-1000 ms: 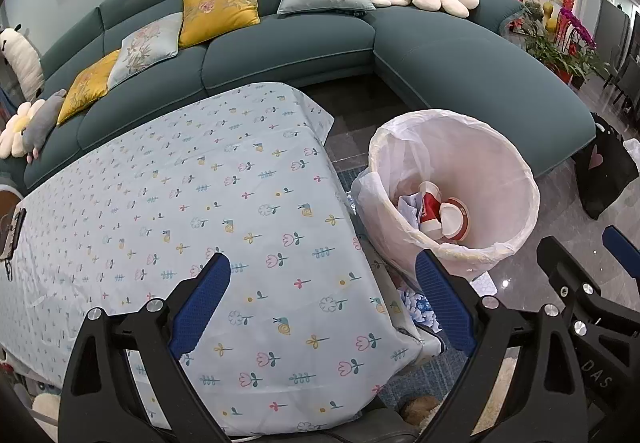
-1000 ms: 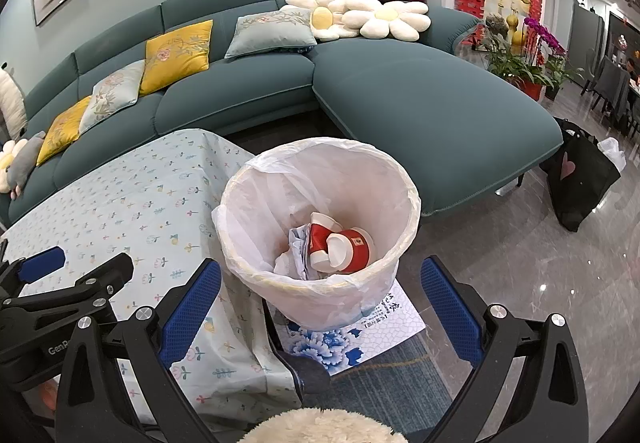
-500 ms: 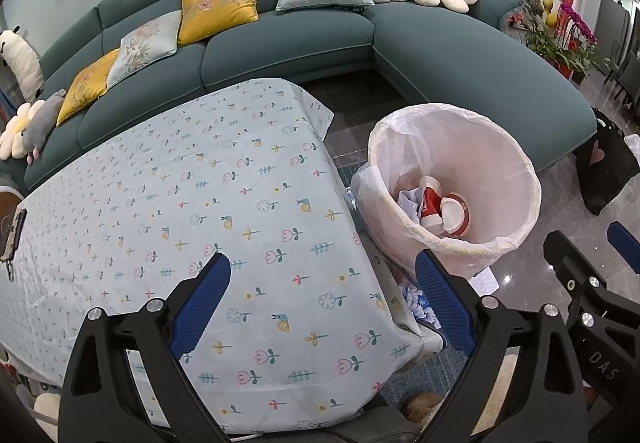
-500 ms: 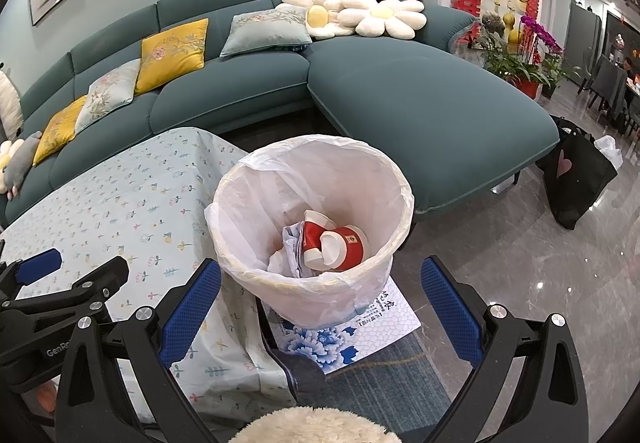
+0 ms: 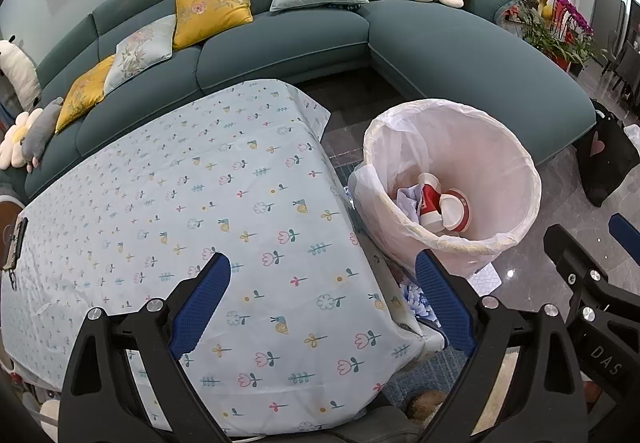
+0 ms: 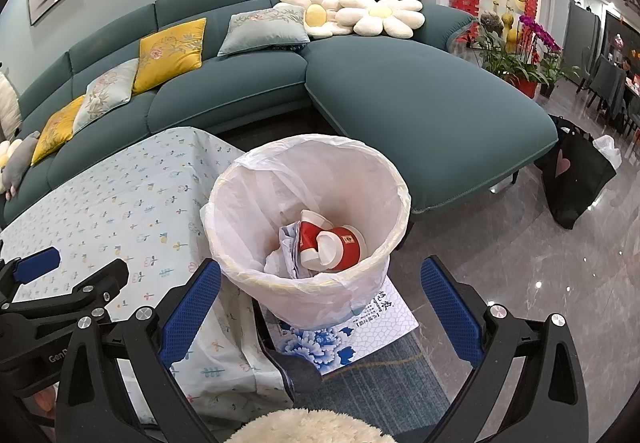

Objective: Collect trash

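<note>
Red paper cups [image 6: 330, 243] lie inside the lined bin [image 6: 396, 179] beside the worktop [image 5: 200, 203]. Left gripper [image 5: 320, 283] and right gripper [image 6: 320, 283]: fingers spread wide, empty.

Thin translucent plastic liner [image 6: 280, 179], matt printed cloth tablecloth [image 5: 200, 203], glossy stone floor [image 6: 540, 263], matt fabric sofa [image 6: 420, 103].

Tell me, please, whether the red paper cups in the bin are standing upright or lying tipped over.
Tipped over. The red paper cups lie on their sides on crumpled paper low inside the lined bin, one open mouth facing sideways.
</note>
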